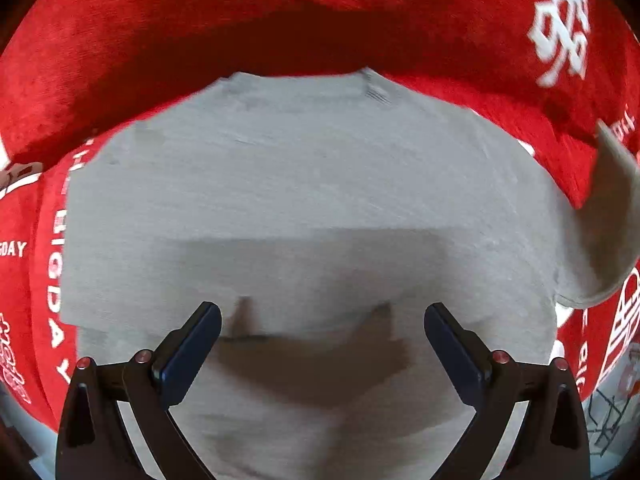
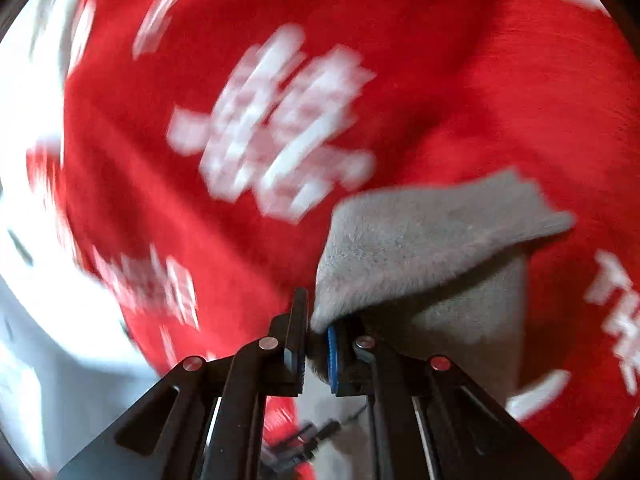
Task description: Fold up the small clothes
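**Right tool lifts a corner of the grey garment while the left hangs released above it**

A small grey garment (image 1: 304, 184) lies spread flat on a red cloth (image 1: 200, 20) printed with white characters and letters. In the left wrist view the garment fills the middle of the picture, with a straight fold edge running across it and a ribbed hem showing at its far edge. The left tool (image 1: 322, 332) points straight down over the near part of the garment; its jaws stand wide apart with nothing between them, and their shadow falls on the grey fabric just below. Whether the fingertips touch the fabric cannot be told.

At the right edge of that same view, one corner of the garment rises off the red cloth and curls upward.

The right wrist view shows why: the right tool (image 2: 316, 330) is clenched on that corner of the grey garment (image 2: 432, 236), the fabric pinched between the dark finger and the blue pad (image 2: 333, 356). The held part drapes away from the jaws in a raised flap, with more grey fabric hanging beneath it. The red cloth (image 2: 440, 80) behind is heavily blurred.
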A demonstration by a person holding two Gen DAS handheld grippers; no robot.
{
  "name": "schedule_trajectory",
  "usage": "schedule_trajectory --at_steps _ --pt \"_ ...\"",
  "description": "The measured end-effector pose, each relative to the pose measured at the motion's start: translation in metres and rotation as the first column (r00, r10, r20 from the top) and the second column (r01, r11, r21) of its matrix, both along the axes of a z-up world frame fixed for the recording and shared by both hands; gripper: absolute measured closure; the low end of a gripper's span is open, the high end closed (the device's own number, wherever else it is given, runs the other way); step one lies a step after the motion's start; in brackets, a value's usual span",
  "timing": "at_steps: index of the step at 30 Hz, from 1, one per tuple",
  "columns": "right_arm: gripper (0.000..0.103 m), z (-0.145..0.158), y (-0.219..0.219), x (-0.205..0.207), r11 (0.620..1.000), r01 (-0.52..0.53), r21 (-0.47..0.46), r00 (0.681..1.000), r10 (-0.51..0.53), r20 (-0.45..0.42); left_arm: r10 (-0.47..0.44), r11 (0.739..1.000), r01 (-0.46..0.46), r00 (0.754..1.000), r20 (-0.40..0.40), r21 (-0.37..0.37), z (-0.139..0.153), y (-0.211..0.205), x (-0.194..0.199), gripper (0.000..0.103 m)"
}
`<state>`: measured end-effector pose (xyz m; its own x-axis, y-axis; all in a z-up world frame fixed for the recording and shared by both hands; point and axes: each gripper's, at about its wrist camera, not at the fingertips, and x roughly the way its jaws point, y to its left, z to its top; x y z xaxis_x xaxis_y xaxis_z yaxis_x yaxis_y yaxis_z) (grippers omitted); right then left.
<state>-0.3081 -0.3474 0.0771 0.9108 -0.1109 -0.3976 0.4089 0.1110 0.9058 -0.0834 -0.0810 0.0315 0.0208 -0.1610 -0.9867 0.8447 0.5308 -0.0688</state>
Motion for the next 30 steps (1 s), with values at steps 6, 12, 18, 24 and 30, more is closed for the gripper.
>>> schedule_trajectory --at_steps 6,12,18,24,30 --pt "0.094 0.001 0.063 0.150 0.916 -0.396 -0.069 0.913 0.384 -0.136 0.130 0.991 -0.129 0.990 0.048 -0.039 0.014 0.035 0.059 0.001" --pt "0.089 -0.076 0.109 0.215 0.861 -0.495 0.119 0.792 0.503 -0.345 0.224 0.975 -0.223 0.973 0.061 -0.022 0.004 0.066 0.093 0.001" --pt "0.042 -0.068 0.100 0.192 0.937 -0.332 0.109 0.873 0.349 -0.341 0.241 0.970 -0.240 0.970 0.031 -0.032 -0.014 0.072 0.112 0.001" --pt "0.077 -0.076 0.062 0.189 0.976 -0.126 0.179 0.937 0.176 -0.302 0.262 0.954 -0.277 0.956 -0.131 -0.112 -0.019 0.074 0.132 0.001" --pt "0.088 -0.038 0.095 0.259 0.905 -0.426 -0.019 0.871 0.404 -0.280 0.260 0.903 -0.373 0.868 -0.422 -0.212 -0.023 0.076 0.156 0.001"
